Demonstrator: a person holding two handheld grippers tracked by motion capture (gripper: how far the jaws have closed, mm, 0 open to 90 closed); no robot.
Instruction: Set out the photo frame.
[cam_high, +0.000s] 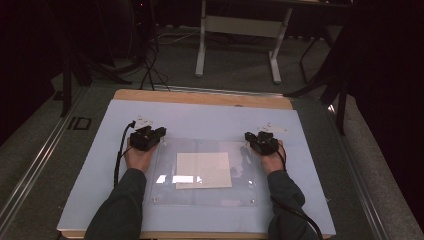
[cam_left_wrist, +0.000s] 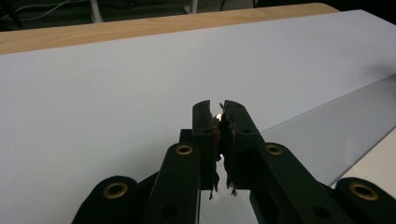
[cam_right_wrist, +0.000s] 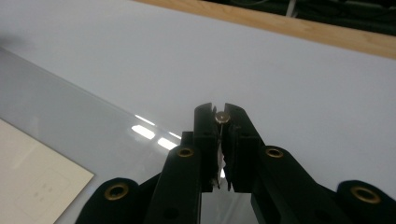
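Note:
A clear plastic sheet (cam_high: 165, 185) lies on a pale board (cam_high: 200, 116), with a cream paper (cam_high: 203, 170) at its middle. My left gripper (cam_high: 150, 136) sits at the sheet's far left corner and my right gripper (cam_high: 258, 140) at its far right corner. In the right gripper view the jaws (cam_right_wrist: 218, 111) are shut on a small brass stud (cam_right_wrist: 222, 117) at the corner of the sheet (cam_right_wrist: 56, 107). In the left gripper view the jaws (cam_left_wrist: 217, 108) are shut too, with a bright glint of a stud (cam_left_wrist: 218, 116) pinched between them beside the sheet's edge (cam_left_wrist: 327, 126).
The board rests on a wooden tabletop (cam_high: 200, 97) whose far edge shows as a strip. Two small white tags (cam_high: 142, 120) (cam_high: 276, 128) lie just beyond the grippers. Studs mark the sheet's near corners (cam_high: 155, 200). Past the table are desk legs (cam_high: 201, 50) and floor cables (cam_high: 150, 65).

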